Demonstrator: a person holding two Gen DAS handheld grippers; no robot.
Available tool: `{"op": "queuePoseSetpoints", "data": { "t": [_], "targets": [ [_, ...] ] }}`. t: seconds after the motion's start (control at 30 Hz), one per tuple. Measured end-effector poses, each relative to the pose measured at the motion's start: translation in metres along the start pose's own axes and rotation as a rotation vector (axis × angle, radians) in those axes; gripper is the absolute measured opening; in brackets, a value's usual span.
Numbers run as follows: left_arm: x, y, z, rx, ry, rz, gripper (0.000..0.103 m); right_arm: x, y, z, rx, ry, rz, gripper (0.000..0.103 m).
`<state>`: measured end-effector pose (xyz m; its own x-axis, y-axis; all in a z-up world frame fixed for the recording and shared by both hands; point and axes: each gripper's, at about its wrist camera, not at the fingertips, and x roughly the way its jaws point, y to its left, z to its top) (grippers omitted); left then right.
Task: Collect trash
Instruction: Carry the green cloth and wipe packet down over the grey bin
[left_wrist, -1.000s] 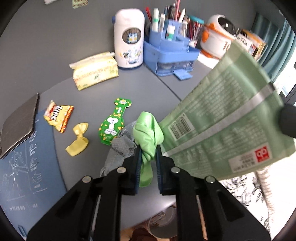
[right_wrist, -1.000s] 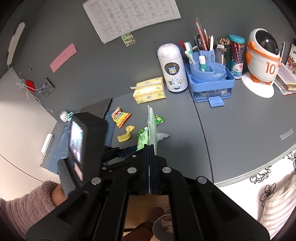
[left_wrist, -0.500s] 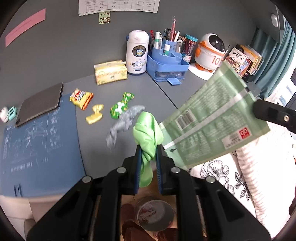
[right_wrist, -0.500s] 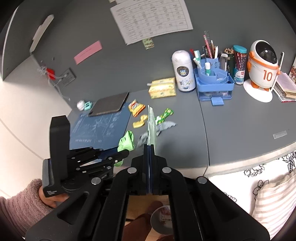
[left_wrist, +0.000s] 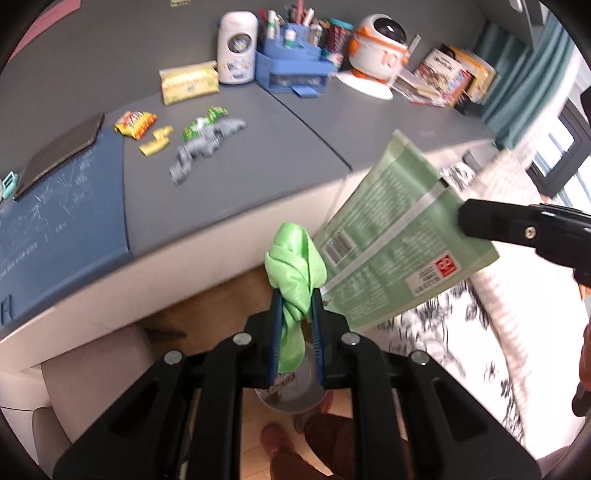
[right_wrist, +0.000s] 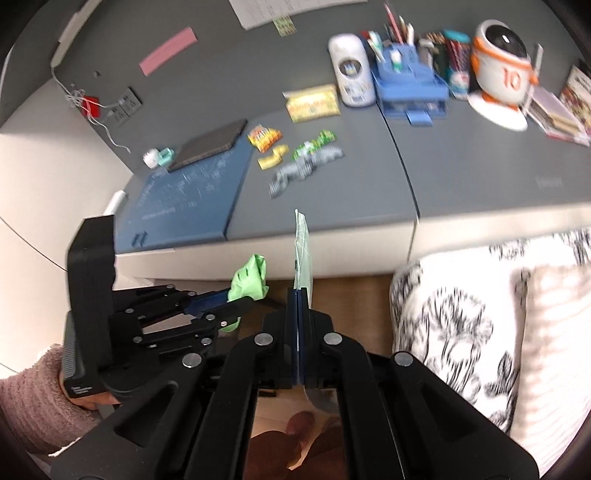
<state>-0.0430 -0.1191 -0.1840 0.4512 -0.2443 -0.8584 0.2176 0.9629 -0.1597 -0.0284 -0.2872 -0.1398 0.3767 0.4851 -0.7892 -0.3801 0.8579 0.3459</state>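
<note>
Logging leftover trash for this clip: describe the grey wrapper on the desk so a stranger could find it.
On the grey desk, look just right of the blue mat. Amid the litter there, the grey wrapper is crumpled, long and nearest the desk's front edge, beside the green wrapper.

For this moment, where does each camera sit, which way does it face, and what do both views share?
Left wrist: on the left tool, looking down past the grey desk edge; shoes below.
Right wrist: on the right tool, facing the desk; pink fuzzy sleeve.
Shared: crumpled bright green wrapper in the left tool, flat pale green foil pouch in the right, crumpled grey wrapper.
</note>
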Motion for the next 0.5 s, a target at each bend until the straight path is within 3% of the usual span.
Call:
{"op": "queuePoseSetpoints", "data": {
  "t": [0.23, 0.5],
  "targets": [
    [0.013, -0.004, -0.052, 0.035, 0.055, -0.038, 0.015, 0.028, 0.009, -0.063, 0.078, 0.055, -0.052, 0.000],
    [0.066, 0.000, -0.102, -0.003, 0.141, -0.050, 0.015, 0.080, -0.005, -0.118, 0.112, 0.109, -0.119, 0.000]
  ]
}}
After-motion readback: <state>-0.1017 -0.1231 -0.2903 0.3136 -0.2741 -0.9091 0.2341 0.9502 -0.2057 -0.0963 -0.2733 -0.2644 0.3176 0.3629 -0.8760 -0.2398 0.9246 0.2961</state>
